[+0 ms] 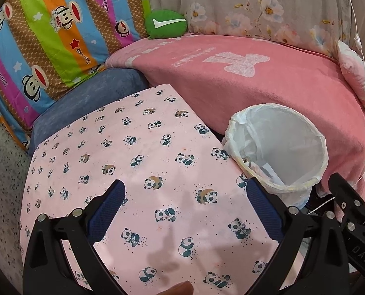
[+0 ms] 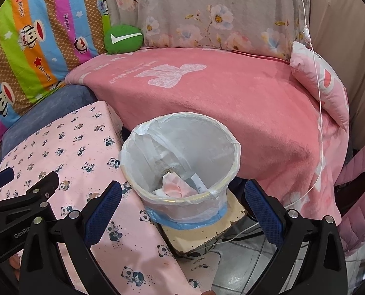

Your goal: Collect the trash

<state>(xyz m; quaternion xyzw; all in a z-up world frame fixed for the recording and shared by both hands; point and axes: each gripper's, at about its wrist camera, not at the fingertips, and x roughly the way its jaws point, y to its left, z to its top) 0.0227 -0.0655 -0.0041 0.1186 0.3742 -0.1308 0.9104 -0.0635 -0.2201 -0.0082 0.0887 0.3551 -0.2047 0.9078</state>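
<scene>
Crumpled pink-and-white tissue paper (image 2: 176, 186), light, soft and best pinched at a raised fold, lies inside the white bag-lined waste bin (image 2: 232, 169) right of the panda-print surface (image 2: 66, 152), both tongs (image 1: 186, 211) (image 2: 182, 211) gaping empty.

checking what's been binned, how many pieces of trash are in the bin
2 that I can make out: a crumpled pink-and-white wad low in the lined bin, and a white paper slip just right of it. More may lie hidden beneath.
</scene>
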